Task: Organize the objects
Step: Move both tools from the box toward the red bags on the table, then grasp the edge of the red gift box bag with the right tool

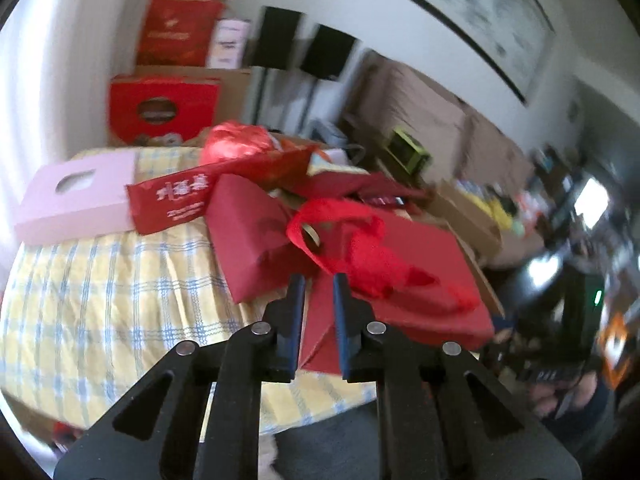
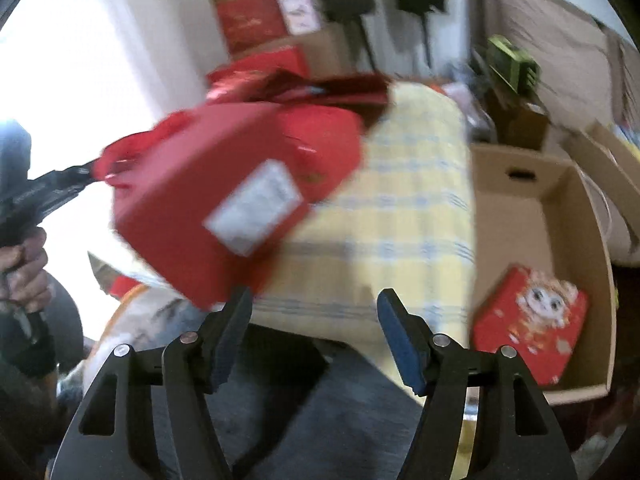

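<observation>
My left gripper (image 1: 318, 280) is shut on the red ribbon handle (image 1: 340, 236) of a red gift box (image 1: 416, 280), holding it over the yellow checked tablecloth (image 1: 120, 300). In the right wrist view the same red box (image 2: 216, 200), with a white label, hangs lifted from the left gripper (image 2: 90, 172) at the left. My right gripper (image 2: 314, 300) is open and empty, just below and right of the box. More red boxes and bags (image 1: 248, 236) lie piled on the table.
A pink box (image 1: 76, 200) sits at the table's left. An open cardboard carton (image 2: 536, 184) stands on the floor to the right, with a red cartoon-printed box (image 2: 528, 324) inside. Stacked red boxes (image 1: 164, 108) stand against the back wall.
</observation>
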A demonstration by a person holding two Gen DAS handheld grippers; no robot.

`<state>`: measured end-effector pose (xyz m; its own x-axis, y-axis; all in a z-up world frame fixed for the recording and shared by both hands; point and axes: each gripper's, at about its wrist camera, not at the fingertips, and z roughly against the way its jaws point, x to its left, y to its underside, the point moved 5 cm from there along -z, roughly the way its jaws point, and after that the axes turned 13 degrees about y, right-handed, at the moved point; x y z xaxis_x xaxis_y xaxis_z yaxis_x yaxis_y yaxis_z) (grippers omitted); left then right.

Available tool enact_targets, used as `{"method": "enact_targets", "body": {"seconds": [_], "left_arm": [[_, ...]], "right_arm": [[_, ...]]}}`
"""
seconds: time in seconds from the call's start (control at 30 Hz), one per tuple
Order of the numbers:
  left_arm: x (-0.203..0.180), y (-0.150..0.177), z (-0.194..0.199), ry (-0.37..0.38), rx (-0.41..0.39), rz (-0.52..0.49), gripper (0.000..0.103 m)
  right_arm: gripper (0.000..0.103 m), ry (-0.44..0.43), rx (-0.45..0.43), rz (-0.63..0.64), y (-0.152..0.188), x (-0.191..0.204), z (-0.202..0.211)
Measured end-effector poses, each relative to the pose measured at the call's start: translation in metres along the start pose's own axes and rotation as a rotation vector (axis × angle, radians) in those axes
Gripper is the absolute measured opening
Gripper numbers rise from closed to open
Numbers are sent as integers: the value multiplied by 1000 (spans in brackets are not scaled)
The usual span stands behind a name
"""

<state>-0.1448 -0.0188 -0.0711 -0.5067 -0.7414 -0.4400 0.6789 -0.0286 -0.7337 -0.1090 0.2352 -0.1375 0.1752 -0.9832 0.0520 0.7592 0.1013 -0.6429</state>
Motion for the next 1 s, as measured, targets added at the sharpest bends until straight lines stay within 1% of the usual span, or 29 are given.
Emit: {"method": "enact_targets", "body": {"seconds": [0.07,0.1,0.17,0.23,0.3,0.37,0.47,0.57,0.6,0.63,0.67,0.7,0.77,0.83,0.9,1.0], "left_arm": [[-4,2,3,25,-5,-45,13],[-2,3,4,54,-20,-52,13],[3,6,6,64,-53,-53,14],[7,8,9,94,-65,-39,14],[10,11,11,133,-46,-37,16],[12,14,11,130,-24,-51,17],[10,25,3,142,40,-85,21],[1,33,-9,171,73,-117,29],[-3,35,-14,166,78,-134,35],[-4,37,-18,152,81,-149,44],[-5,38,-22,118,85,-170,47],[-5,40,-28,54,82,-198,49],[-4,41,-33,21,73,-216,49],[-2,41,-35,37,62,-201,49],[0,40,-35,35,50,-187,49],[0,40,-35,39,49,-185,48]], "right_arm": [[70,-2,-38,57,-3,18,2],[70,-4,-46,72,-4,25,1],[70,-31,-46,84,-6,35,-4],[71,-42,-59,76,-9,38,-6],[71,-54,-57,66,-10,37,-6],[71,-66,-71,49,-12,35,-2],[71,-116,-95,20,-12,35,8],[71,-114,-107,32,-13,39,11],[71,-117,-108,35,-14,41,12],[71,-121,-104,38,-14,43,11],[71,-123,-104,45,-15,46,11],[71,-126,-105,51,-15,48,11],[71,-149,-99,59,-14,53,12],[71,-156,-104,65,-15,58,12],[71,-161,-103,82,-16,64,11],[71,-149,-99,91,-15,67,6]]}}
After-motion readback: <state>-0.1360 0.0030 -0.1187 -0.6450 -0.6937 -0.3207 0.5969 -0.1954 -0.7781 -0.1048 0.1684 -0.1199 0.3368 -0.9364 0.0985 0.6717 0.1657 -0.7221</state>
